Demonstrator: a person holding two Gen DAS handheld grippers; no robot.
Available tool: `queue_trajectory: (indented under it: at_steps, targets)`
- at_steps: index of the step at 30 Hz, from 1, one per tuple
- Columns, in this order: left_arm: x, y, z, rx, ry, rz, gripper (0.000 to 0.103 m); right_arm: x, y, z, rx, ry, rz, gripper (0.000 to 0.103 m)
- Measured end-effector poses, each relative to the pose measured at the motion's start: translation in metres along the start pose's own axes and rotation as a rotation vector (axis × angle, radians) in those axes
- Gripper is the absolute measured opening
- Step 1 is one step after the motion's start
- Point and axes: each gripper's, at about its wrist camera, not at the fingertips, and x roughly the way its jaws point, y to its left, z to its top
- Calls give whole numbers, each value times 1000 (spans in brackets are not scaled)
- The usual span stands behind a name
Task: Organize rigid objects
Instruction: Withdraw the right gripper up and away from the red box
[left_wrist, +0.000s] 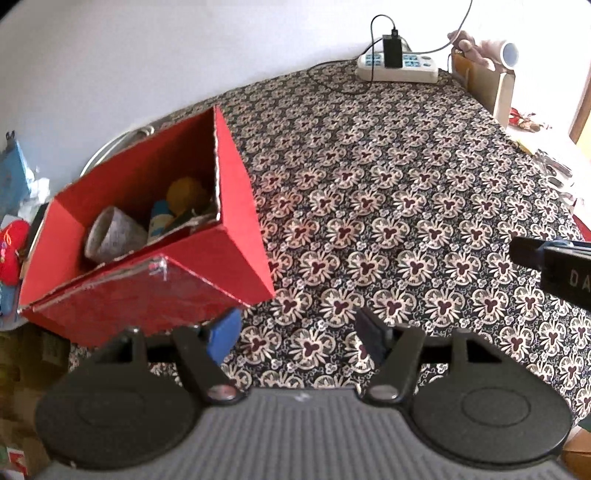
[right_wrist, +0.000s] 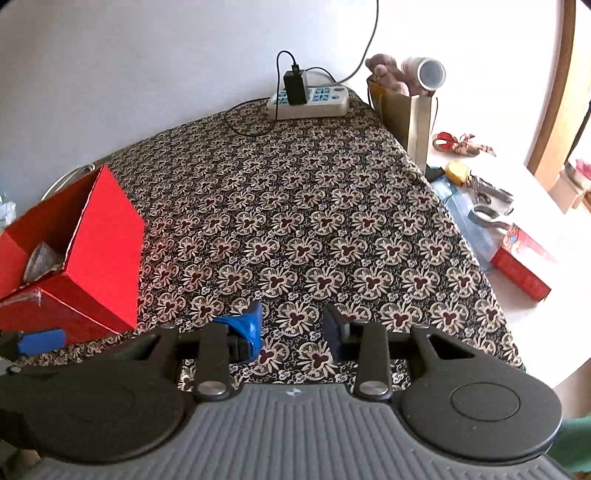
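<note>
An open-topped red cardboard box (left_wrist: 236, 206) sits at the left edge of the table, on the dark cloth with a cream flower pattern (left_wrist: 369, 206). Its walls are plain matte red outside and in, with a raw, pale torn edge along the rim, and the near flap (left_wrist: 122, 306) is glossy, with clear tape catching the light at its corner. Inside the box lie a grey speckled cup on its side (left_wrist: 110, 236), a blue-and-white container (left_wrist: 160, 218) beside it, and a yellow rounded thing (left_wrist: 186, 192) behind that against the far wall; what else lies at the bottom cannot be told.

The left gripper (left_wrist: 299, 332) hangs just right of the box's near corner, its jaws wide apart with only the cloth showing between them. The right gripper (right_wrist: 293, 328) is further right of the box, over bare cloth, its jaws also apart with nothing between the blue-taped fingers (right_wrist: 251, 325).

Far from the box, at the back edge of the table against the wall, lies a white power strip (right_wrist: 310, 101) with a black charger (right_wrist: 295, 86) plugged into it.
</note>
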Motion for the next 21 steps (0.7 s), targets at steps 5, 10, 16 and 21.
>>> queue_trajectory:
  at_steps: [5,10,16,21]
  targets:
    - [3,6,-4,-29,26,10,68,4,6,-1,-24,-1,18,19]
    - [3,23,-8,-41,39,10,68,5,23,-1,-52,-1,30,19]
    - [-2,60,-9,-68,30,6,68,5,58,-1,-67,41,80,19]
    - [-8,96,-9,-77,18,21,69,-2,97,-2,-105,37,108,19]
